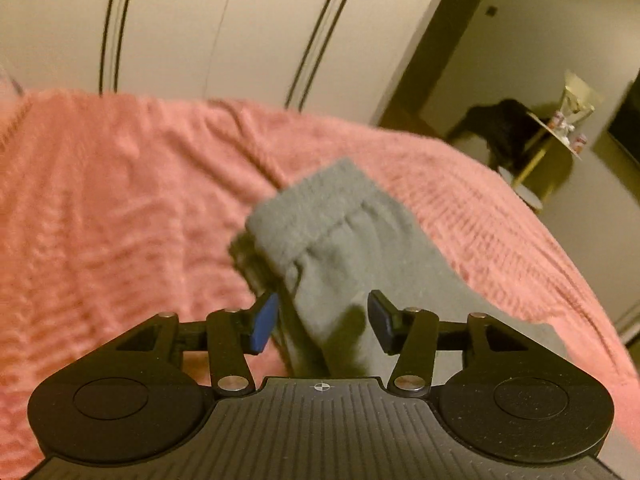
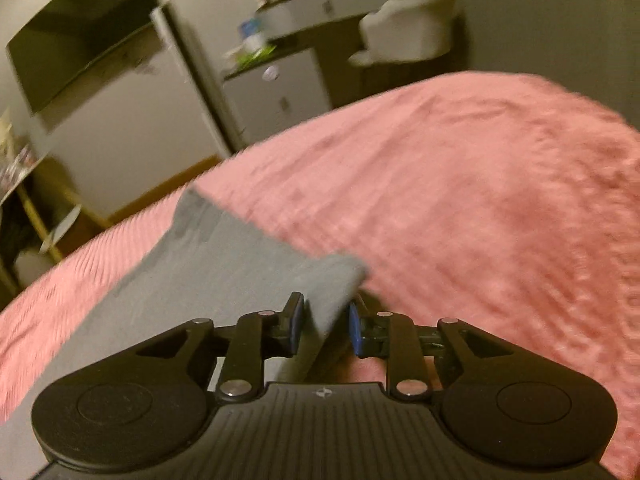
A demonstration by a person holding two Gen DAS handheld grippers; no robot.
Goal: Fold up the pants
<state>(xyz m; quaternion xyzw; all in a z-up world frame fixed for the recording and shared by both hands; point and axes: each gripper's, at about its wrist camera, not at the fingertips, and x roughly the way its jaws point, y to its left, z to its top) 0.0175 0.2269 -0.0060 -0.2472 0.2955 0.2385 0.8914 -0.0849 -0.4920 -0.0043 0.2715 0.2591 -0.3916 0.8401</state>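
- Left wrist view: the left gripper (image 1: 322,320) points down over a bed covered by a pink ribbed blanket (image 1: 120,208). Its blue-padded fingers (image 1: 264,322) stand spread apart, with no pad pressing on cloth.
- Left wrist view: the grey pants (image 1: 352,248) lie folded on the blanket, running from just under the gripper toward the bed's far right edge. The elastic waistband end lies farthest from the gripper; a folded edge shows between and below the two fingers, apart from both pads.
- Left wrist view: beyond the bed's far edge stands a pale wardrobe (image 1: 224,32) with dark vertical lines; past the right corner is a small side table (image 1: 560,132) with a dark garment beside it.
- Right wrist view: the right gripper (image 2: 322,328) also points down over the blanket. Its fingers (image 2: 295,326) stand a narrow way apart; the pants' near corner (image 2: 332,304) passes between them, and blur hides whether the pads touch it.
- Right wrist view: the pants stretch from that corner toward the bed's left edge, flat on the blanket.
- Right wrist view: behind the bed are a white cabinet (image 2: 280,96), a wall-mounted screen (image 2: 84,36) and a pale chair (image 2: 408,32).
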